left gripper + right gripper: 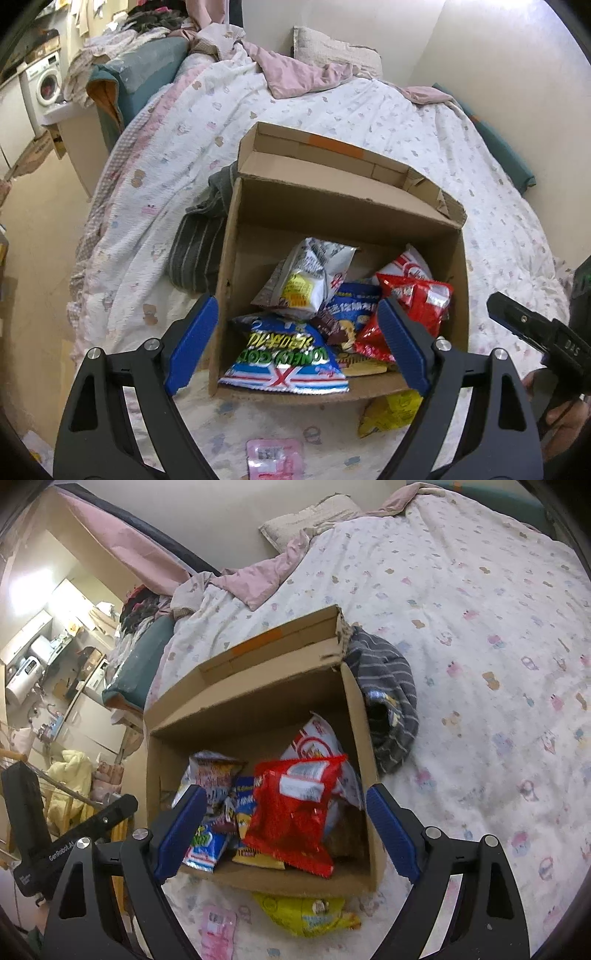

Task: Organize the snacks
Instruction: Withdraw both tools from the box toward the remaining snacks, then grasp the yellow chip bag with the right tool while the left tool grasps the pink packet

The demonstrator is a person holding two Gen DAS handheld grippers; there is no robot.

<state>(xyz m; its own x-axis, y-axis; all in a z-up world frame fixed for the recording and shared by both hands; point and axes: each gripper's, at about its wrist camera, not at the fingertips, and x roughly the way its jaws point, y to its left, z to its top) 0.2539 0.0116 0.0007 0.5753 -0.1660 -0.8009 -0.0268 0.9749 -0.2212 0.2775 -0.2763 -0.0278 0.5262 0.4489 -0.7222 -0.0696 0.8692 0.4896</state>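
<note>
Both sets of jaws stand wide apart with nothing between the pads; left gripper [297, 345] and right gripper [286, 829] hover over the near edge of the cardboard box [458, 266] on the bed [369, 118], pointed down into it. Snacks mostly in the box: blue-and-white packet [284, 363] straight ahead between the left jaws, draped over the near wall; red packet [291, 812] ahead between the right jaws, propped on the pile; silver-white packet [306, 280] further in. Two items not yet boxed, both below the jaws on the quilt: yellow packet [310, 912] just outside the near wall, partly tucked under it, and pink packet [218, 930] beside it. Likely risks: the blue-and-white packet overhangs the rim, so a nudge from a descending finger could tip it out; the yellow packet is pinned by the box edge, and pulling it could drag or tilt the box on the soft bedding and spill the loose heap; foil skins look slick and puffy, so a shallow pinch may slip; the two grippers sit close together and could knock each other when reaching for the same corner
</note>
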